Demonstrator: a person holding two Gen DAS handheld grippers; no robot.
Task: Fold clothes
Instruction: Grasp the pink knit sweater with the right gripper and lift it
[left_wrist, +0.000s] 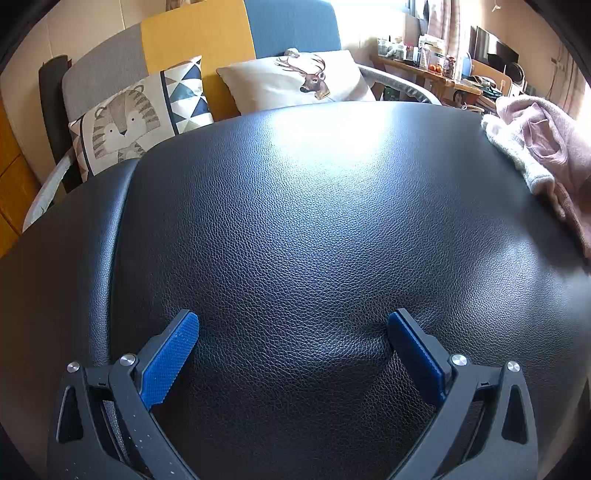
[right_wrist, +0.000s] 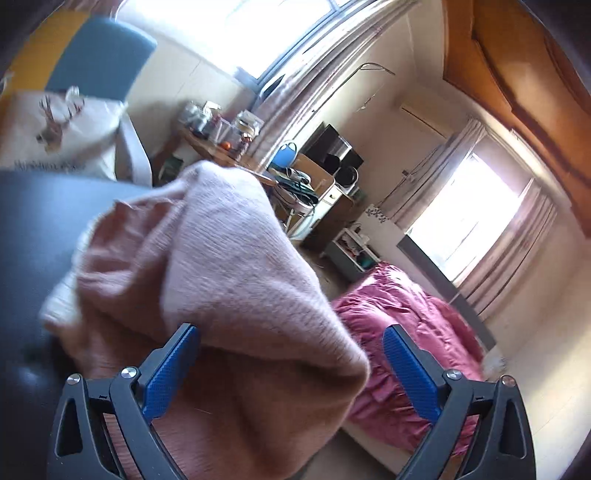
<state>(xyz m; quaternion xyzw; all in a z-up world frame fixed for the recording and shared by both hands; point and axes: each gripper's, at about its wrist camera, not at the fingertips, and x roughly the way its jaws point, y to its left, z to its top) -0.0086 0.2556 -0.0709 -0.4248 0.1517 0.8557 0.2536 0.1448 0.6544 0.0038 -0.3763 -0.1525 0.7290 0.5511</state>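
A pink knitted garment (right_wrist: 236, 266) with a white cuff or trim (left_wrist: 517, 155) lies bunched at the right edge of the black leather surface (left_wrist: 295, 221). In the left wrist view it shows at the far right as a pink heap (left_wrist: 546, 136). My left gripper (left_wrist: 291, 325) is open low over the bare leather, well left of the garment, with nothing between its blue pads. My right gripper (right_wrist: 290, 336) is open right over the garment, whose fold bulges up between the fingers. That view is blurred.
Two cushions, a tiger one (left_wrist: 129, 122) and a deer one (left_wrist: 295, 81), lean on a sofa back behind the surface. A cluttered wooden desk (left_wrist: 436, 70) stands at the back right. Beyond the surface's right edge lies a bed with a crimson quilt (right_wrist: 406, 332).
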